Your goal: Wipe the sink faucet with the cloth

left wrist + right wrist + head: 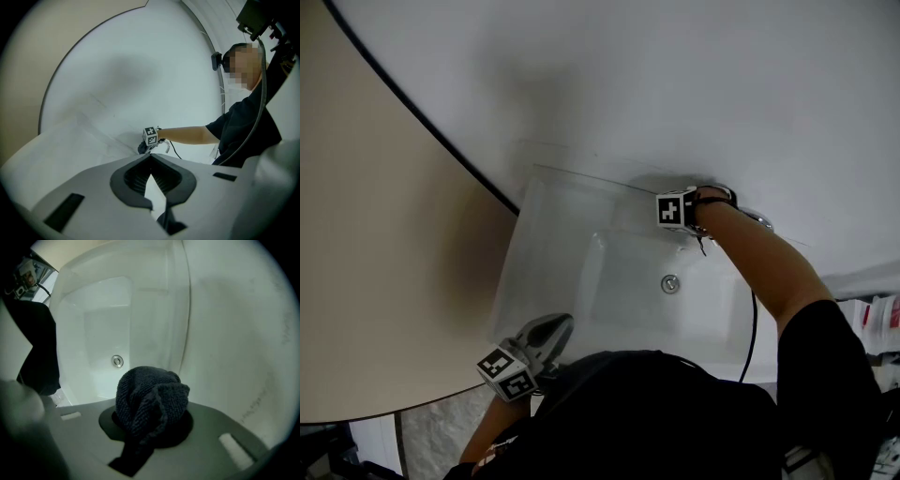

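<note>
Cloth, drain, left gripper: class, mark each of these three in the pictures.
cloth (pixel 151 397): right gripper view, on its bunched dark top.
drain (pixel 670 283): head view, on the middle of its round metal ring.
left gripper (pixel 151 157): left gripper view, where its shut jaw tips meet.

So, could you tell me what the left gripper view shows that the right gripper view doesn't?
Only left gripper view: the left gripper, jaws shut and empty, and the person's forearm. Only right gripper view: the sink drain. Both: the white sink and the right gripper holding the dark cloth.
</note>
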Demonstrator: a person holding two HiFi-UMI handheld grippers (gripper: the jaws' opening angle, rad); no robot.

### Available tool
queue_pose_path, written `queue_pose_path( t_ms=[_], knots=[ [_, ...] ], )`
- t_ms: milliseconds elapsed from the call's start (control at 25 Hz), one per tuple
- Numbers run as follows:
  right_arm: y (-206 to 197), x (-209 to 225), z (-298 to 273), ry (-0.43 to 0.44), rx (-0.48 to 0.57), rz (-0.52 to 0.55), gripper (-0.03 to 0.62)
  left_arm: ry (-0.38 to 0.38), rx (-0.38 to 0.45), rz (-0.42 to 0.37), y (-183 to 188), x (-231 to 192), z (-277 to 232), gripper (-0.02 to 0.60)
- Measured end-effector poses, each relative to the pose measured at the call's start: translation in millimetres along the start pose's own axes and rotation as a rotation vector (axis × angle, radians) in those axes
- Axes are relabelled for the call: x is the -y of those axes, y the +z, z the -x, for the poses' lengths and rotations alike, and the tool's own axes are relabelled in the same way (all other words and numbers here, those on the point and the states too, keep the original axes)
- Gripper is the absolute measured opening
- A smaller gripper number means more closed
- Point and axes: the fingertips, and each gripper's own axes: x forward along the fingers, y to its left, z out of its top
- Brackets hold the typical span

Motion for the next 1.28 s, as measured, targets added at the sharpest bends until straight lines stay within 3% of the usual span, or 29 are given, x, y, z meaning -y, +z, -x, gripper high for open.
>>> queue_pose_path(
  t_ms=[240, 400, 560, 840, 1040, 1160, 1200, 1280],
  knots=[
    [-42.2, -15.5, 55.6, 0.140, 0.030, -0.064, 0.058, -0.027, -0.014, -0.003, -0.7, 8.8, -9.2, 0.000],
    [-51.3, -19.7, 69.0, 0.132, 0.084, -0.049, 0.058, -0.046, -0.017, -0.017, 1.2, 12.9, -11.8, 0.000],
    [-69.1, -23.5, 96.4, 0.156, 0.205, -0.112, 0.058, -0.039, -0.026, -0.021, 3.0, 11.0, -7.8, 0.000],
    [-141.6, -52.9, 119.6, 0.221, 0.330, -0.124, 0.058, -0.066, -0.054, -0.025, -4.1, 22.0, -19.7, 0.000],
    [-181.7, -75.7, 83.1, 0.133, 0.539, -0.094, 0.058, -0.090, -0.080, -0.013, -10.9, 32.0, -31.8, 0.000],
    [-205.7, -68.0, 28.9, -0.005, 0.539, -0.226, 0.060, -0.102, -0.105, -0.019, -14.9, 38.7, -40.8, 0.000],
    [-209.1, -61.1, 15.9, -0.037, 0.598, -0.314, 0.060, -0.110, -0.117, -0.025, -16.6, 41.7, -44.4, 0.000],
    [-206.4, -53.0, 4.9, -0.030, 0.808, -0.497, 0.061, -0.125, -0.139, -0.039, -20.7, 48.7, -51.9, 0.000]
  ],
)
